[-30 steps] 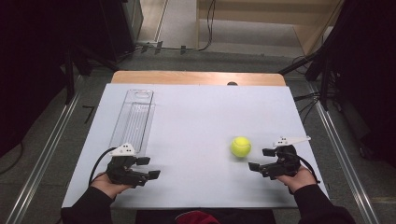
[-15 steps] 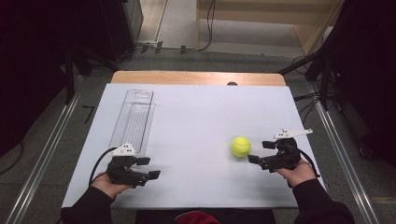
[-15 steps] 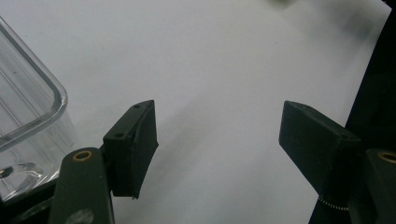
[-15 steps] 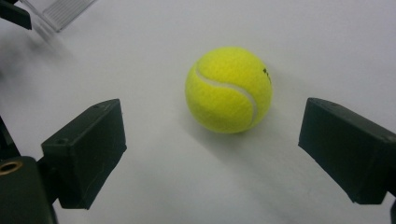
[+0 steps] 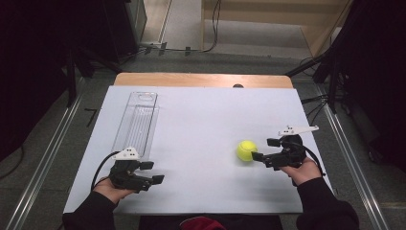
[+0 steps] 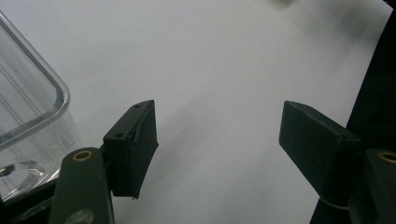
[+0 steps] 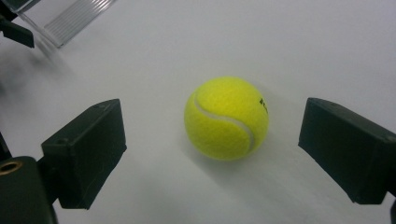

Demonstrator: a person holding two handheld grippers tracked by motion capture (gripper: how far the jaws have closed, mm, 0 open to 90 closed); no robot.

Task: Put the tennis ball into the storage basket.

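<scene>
1. The right gripper point(image 5: 260, 149) has come forward and inward over the last second; it sat back by the near right edge of the worktop point(image 5: 201, 115) before, and now its jaws reach right up beside the tennis ball point(image 5: 246, 150).
2. Its jaws are spread wide and grip nothing. In the right gripper view the tennis ball point(image 7: 226, 118) lies on the white surface between the two black jaws and a little ahead of them, touching neither.
3. The ball has not shifted since the earlier pictures: it rests on the right half of the worktop, towards the near edge.
4. The left gripper point(image 5: 153, 172) has kept its place near the near left corner, held in the person's left hand point(image 5: 112, 189), pointing to the right.
5. Its jaws are likewise released and empty; the left gripper view shows bare white worktop between them.
6. The clear plastic tray point(image 5: 136, 122) lies lengthwise on the left side of the worktop, where it was before. Its rounded corner point(image 6: 28, 107) shows just beside the left gripper's jaw.
</scene>
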